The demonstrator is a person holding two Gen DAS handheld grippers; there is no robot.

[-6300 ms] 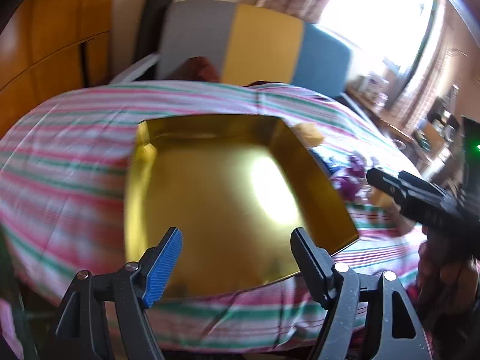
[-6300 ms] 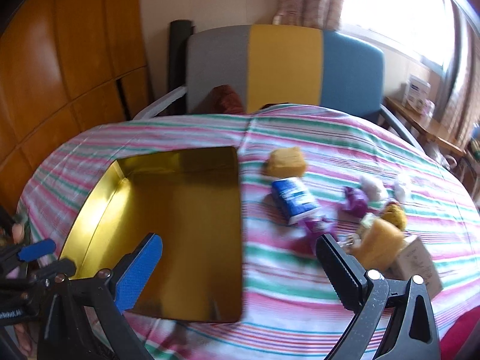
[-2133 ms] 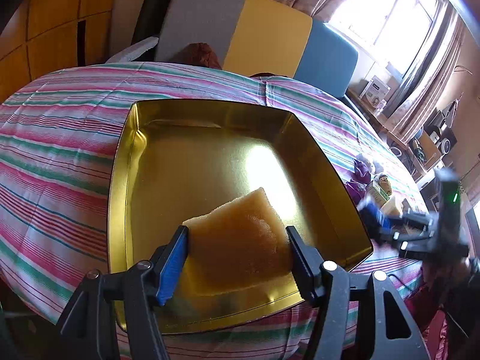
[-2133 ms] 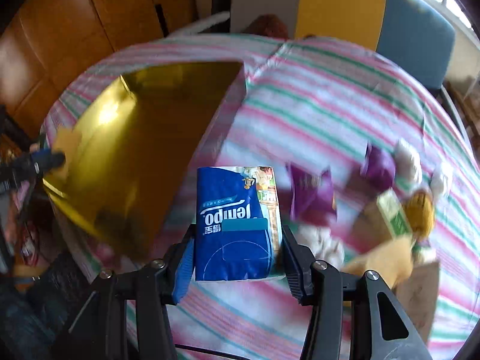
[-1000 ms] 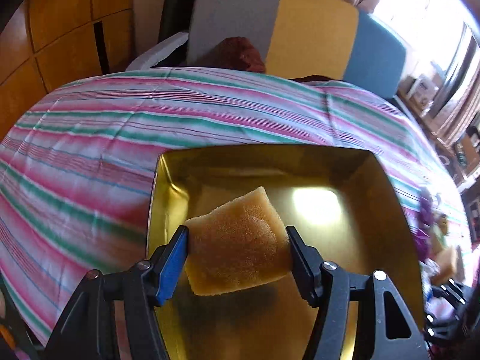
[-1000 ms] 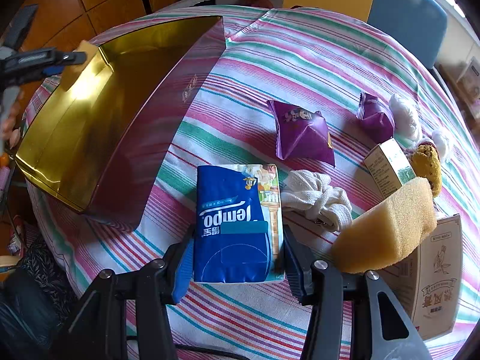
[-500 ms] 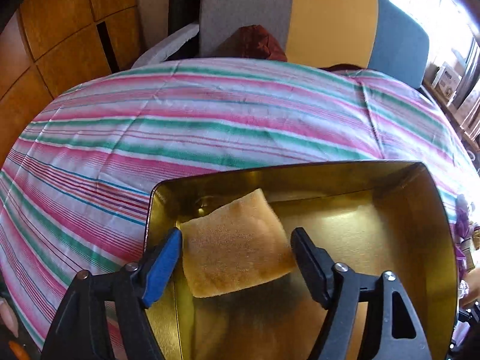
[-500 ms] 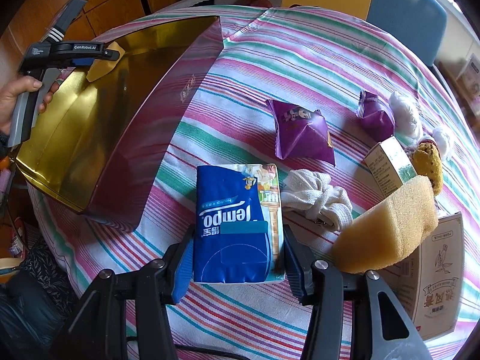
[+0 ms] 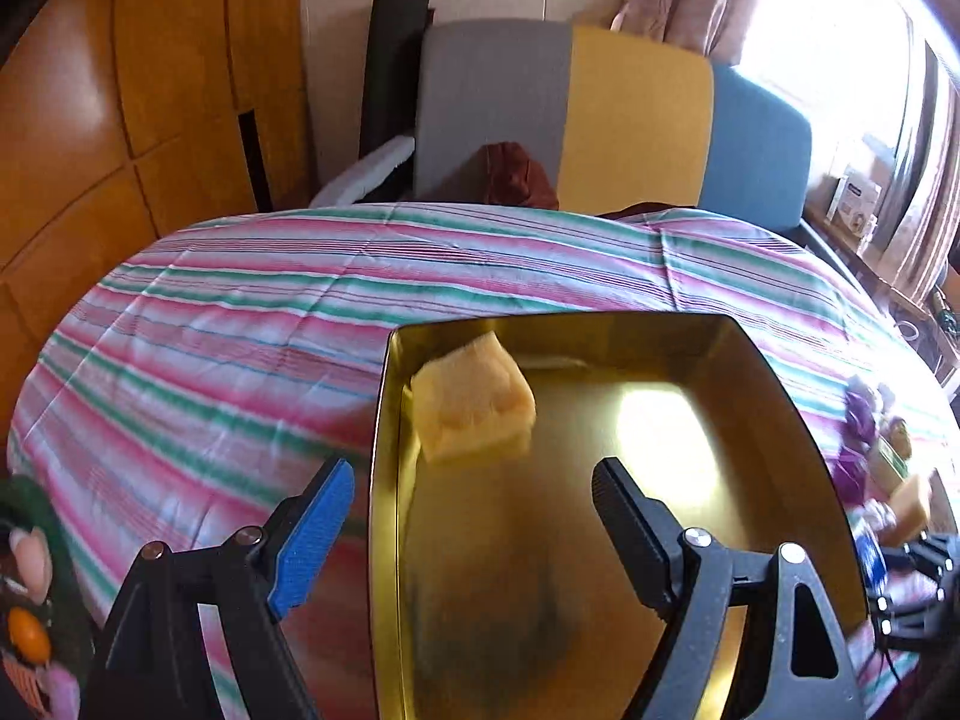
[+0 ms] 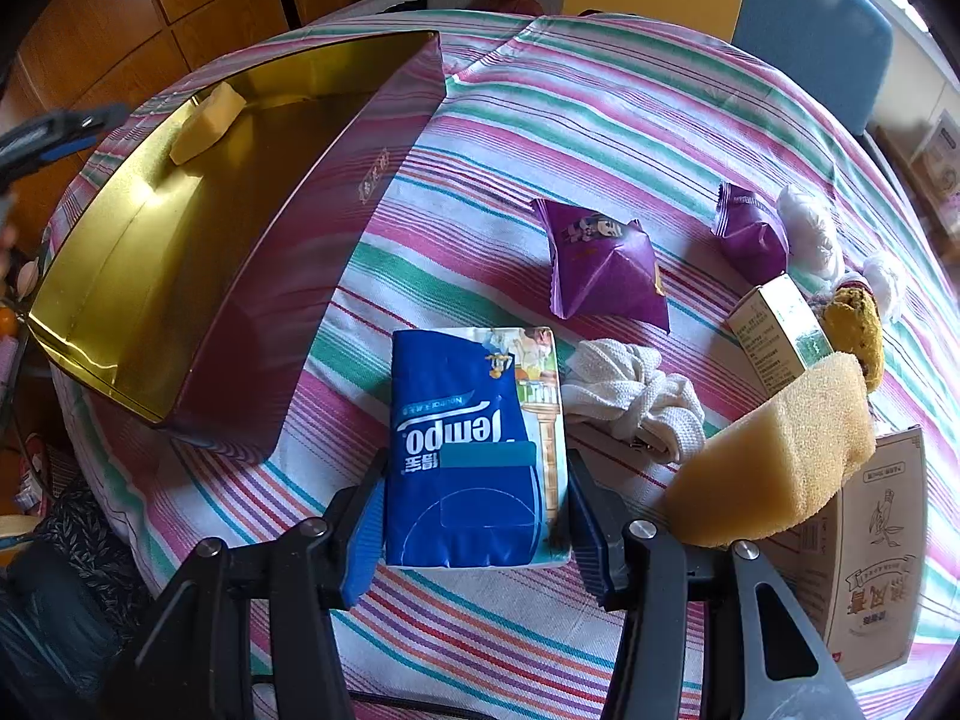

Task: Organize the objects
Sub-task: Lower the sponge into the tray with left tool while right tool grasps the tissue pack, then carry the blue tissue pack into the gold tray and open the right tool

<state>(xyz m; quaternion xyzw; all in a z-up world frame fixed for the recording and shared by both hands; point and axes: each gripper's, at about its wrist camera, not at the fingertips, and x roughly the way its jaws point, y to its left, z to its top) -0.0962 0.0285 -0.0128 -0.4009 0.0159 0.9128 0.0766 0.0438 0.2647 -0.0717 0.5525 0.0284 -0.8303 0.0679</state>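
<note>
The rectangular metal tin (image 10: 150, 252) is gold inside and glossy maroon on its outer wall. The small foam sponge block (image 9: 474, 405) in it is pale yellow. The cotton tablecloth (image 10: 600, 120) carries pink, green and white stripes with thin blue and red lines. The plastic tissue pack (image 10: 474, 450) is blue with white lettering. The two foil snack packets (image 10: 600, 264) are purple. The large foam sponge wedge (image 10: 774, 456) is tan-yellow. The knotted cloth (image 10: 636, 399) is off-white.
</note>
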